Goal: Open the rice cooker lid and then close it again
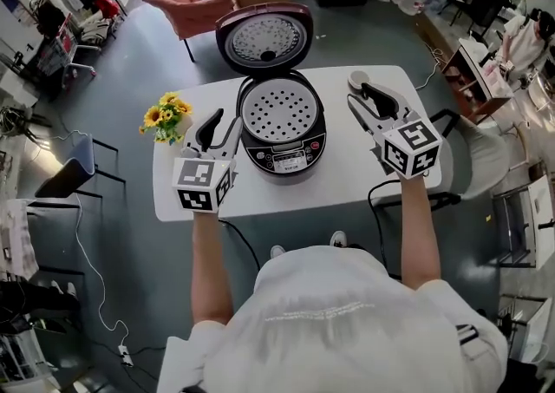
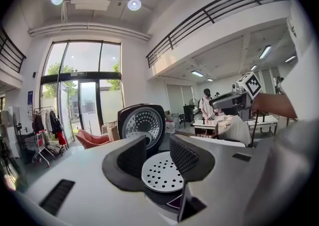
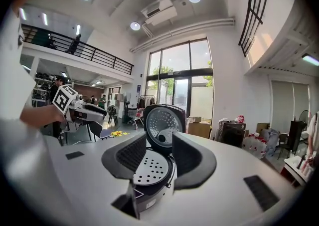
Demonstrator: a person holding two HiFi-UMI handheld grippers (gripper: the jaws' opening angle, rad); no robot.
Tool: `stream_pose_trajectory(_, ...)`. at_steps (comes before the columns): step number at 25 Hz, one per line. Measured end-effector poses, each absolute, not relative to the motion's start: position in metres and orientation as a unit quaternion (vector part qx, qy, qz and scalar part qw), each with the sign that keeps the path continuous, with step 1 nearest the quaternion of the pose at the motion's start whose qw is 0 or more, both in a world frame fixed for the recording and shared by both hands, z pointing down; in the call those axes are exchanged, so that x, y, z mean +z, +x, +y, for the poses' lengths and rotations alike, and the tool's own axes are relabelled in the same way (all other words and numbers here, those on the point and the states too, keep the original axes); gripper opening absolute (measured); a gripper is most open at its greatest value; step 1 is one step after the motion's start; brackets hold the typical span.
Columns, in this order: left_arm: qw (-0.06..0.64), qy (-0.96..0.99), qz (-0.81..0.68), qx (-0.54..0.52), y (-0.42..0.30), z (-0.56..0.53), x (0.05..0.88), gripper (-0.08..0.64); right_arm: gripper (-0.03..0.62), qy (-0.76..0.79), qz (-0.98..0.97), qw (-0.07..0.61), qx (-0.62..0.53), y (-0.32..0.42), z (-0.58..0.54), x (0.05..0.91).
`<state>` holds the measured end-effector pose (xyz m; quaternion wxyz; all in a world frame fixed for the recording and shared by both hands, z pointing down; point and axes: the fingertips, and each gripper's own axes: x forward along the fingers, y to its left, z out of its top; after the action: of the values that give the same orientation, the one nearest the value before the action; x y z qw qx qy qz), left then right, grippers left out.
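The dark round rice cooker (image 1: 283, 135) with a silver control panel stands in the middle of the white rectangular worktop (image 1: 347, 176). Its round dark-red lid (image 1: 264, 38), with a silver dotted inner face, is fully open and stands upright on the far side of the body, so the perforated white steaming plate (image 1: 279, 110) inside is uncovered; I judge that the opening is done and the closing is left.

The lid lies ahead of both tongs and between them, and its hinge line runs from left to right at the far rim; to close it, the top edge must come down toward the person.

The left tongs (image 1: 221, 127) are just beside the left wall of the cooker; the right tongs (image 1: 362, 101) are near its right side and reach further forward, so the right hand seems nearer to the lid, though this steep view gives heights poorly.

Both tongs are half apart and hold nothing; in the 2 gripper views the lid (image 2: 142, 125) (image 3: 164, 122) shows beyond the pads, not between them.
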<state>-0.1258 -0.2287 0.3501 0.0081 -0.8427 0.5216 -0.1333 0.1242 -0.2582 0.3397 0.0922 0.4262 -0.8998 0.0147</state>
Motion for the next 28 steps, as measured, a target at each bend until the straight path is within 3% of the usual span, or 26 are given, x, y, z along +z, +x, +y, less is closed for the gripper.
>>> stream_pose_trajectory(28, -0.016, -0.886, 0.445, -0.125, -0.176, -0.225, 0.374, 0.160, 0.160, 0.500, -0.857, 0.120, 0.035, 0.083, -0.211, 0.351)
